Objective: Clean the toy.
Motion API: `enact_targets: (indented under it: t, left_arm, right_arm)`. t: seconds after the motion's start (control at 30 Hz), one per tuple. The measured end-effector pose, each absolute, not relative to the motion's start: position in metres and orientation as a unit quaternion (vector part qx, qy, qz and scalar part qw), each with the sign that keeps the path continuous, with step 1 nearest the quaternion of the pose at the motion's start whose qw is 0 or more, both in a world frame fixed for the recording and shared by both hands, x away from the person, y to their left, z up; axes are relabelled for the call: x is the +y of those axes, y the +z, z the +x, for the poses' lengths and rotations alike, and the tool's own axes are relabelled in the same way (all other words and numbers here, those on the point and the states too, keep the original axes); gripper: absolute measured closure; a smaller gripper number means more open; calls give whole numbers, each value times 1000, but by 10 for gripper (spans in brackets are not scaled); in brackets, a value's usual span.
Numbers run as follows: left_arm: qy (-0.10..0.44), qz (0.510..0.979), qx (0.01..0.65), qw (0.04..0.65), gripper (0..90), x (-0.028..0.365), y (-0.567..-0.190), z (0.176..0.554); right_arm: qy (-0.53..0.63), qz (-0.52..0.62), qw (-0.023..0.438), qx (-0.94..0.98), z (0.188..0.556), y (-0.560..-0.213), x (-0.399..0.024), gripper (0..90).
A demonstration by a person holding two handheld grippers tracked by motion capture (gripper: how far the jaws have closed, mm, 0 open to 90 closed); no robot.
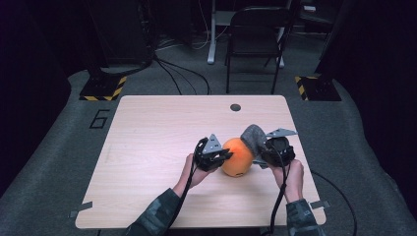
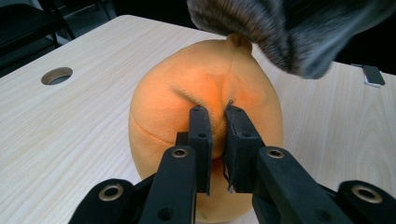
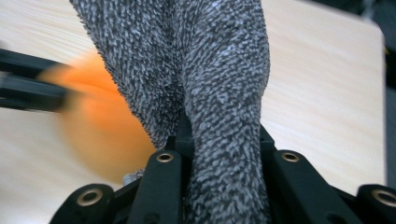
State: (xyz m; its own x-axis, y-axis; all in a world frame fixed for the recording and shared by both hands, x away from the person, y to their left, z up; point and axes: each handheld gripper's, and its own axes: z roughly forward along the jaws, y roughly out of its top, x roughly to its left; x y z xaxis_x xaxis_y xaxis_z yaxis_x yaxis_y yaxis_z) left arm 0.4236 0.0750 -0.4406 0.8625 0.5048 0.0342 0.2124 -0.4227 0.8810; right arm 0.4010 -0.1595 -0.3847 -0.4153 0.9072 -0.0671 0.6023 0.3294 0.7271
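Note:
An orange plush ball [image 1: 237, 156] stands on the light wooden table [image 1: 147, 147], right of the middle. My left gripper [image 1: 222, 156] is at its left side, jaws shut on a pinch of the orange fabric [image 2: 215, 119]. A grey knitted cloth [image 1: 253, 136] hangs over the ball's upper right. My right gripper [image 1: 263, 151] holds that cloth; in the right gripper view the grey cloth [image 3: 219, 93] bulges up between its jaws and hides the fingertips. The blurred orange ball [image 3: 100, 126] lies behind it at the left.
A round cable hole [image 1: 235, 107] sits near the table's far edge. A dark folding chair [image 1: 255, 39] stands beyond the table. Bits of tape [image 1: 80, 208] mark the near corners. A cable [image 1: 334, 196] trails off the right gripper over the floor.

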Motion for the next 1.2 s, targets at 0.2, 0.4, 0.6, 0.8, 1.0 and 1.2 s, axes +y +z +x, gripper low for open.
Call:
enact_targets:
  t: [0.2,0.4,0.6,0.8,1.0,1.2]
  left_arm:
    - [149,831,213,492,817,76,-440,423]
    - [149,835,209,487,817,76,-440,423]
    - [148,833,214,488,816,77,-440,424]
    - [159,827,229,488,812,81,-441,428]
    - [165,824,247,482,797,83,-438,435]
    - [160,819,292,467,776,86,-437,462]
  right_arm:
    - [337,421,218,813,387,-381,-116,727]
    - [320,427,217,817,396,-398,-114,726]
    - [306,463,245,795,402,-398,-138,725]
    - [307,487,269,772,402,-392,-165,718]
    - [306,513,260,759,405,-401,-188,713]
    - [267,536,242,764,412,-433,-202,706]
